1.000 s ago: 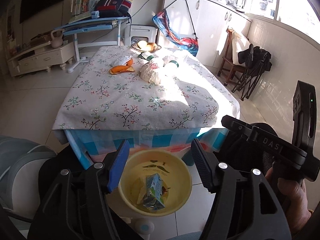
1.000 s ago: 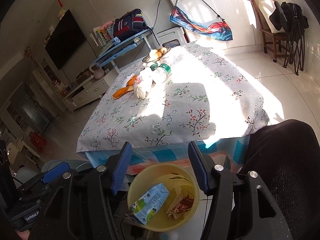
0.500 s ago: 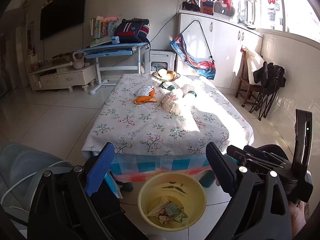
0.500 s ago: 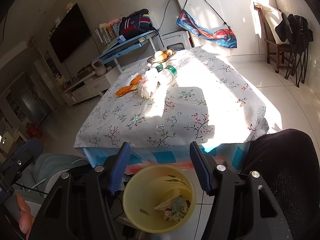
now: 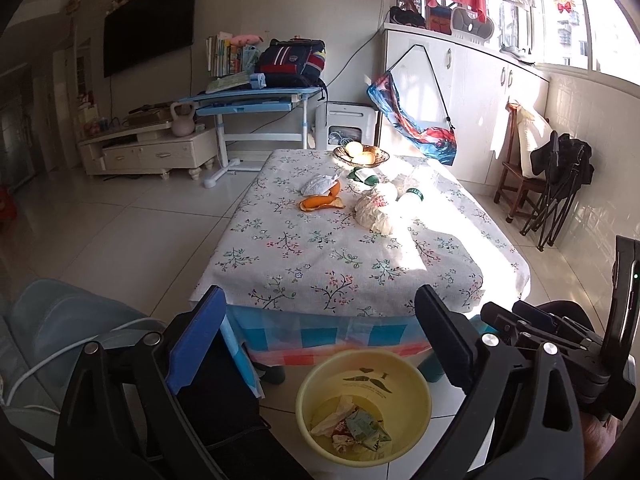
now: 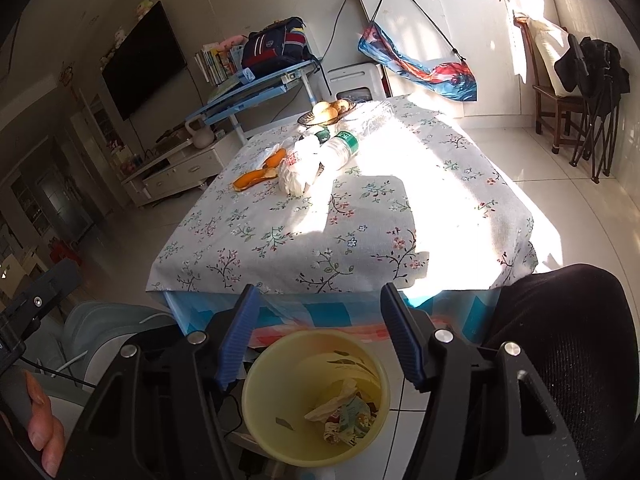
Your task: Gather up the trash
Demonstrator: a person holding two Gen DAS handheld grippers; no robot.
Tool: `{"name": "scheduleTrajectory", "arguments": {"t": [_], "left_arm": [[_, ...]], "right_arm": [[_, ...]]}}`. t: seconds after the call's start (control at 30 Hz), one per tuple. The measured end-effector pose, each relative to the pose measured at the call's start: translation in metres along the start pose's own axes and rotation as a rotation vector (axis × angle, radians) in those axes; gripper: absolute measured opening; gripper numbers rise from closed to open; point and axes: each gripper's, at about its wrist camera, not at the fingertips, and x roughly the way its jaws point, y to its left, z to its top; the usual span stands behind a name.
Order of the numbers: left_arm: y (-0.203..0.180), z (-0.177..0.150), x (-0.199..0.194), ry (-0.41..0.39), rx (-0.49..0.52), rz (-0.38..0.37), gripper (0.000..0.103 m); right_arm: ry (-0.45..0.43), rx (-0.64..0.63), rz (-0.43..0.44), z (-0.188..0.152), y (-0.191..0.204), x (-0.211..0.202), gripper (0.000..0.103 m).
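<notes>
Trash (image 5: 352,426) sits in the bottom of a yellow bucket (image 5: 362,368), low in the middle of the left wrist view. It's crumpled wrappers & a squashed green carton. The left gripper (image 5: 316,328) has its jaws v. wide, they just opened more, w/ nothing between them; the bucket is on the floor below. More trash is on the table (image 5: 312,264) w/ the flower cloth, mid frame: orange peel (image 5: 320,201), a scrunched white bag (image 5: 376,212), a plastic bottle (image 5: 412,194). A fruit bowl (image 5: 361,155) is at the far end.

Right wrist view: the bucket (image 6: 276,384) is at bottom center, trash (image 6: 344,416) inside it. The right gripper (image 6: 316,336) is about half open, holding nothing, above the bucket rim. Peel (image 6: 256,176), bag (image 6: 298,168) & bottle (image 6: 338,150) lie together in the upper middle on the table (image 6: 360,240). A hand (image 6: 42,428) shows at the bottom left.
</notes>
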Motion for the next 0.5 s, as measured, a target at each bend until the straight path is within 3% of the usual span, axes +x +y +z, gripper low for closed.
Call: {"name": "scheduleTrajectory", "arguments": {"t": [0.5], "left_arm": [[-0.002,-0.002,-0.001,-0.008,0.017,0.02,0.094]], "right_arm": [[-0.019,-0.068,-0.015,-0.002,0.013,-0.002,0.061]]}}
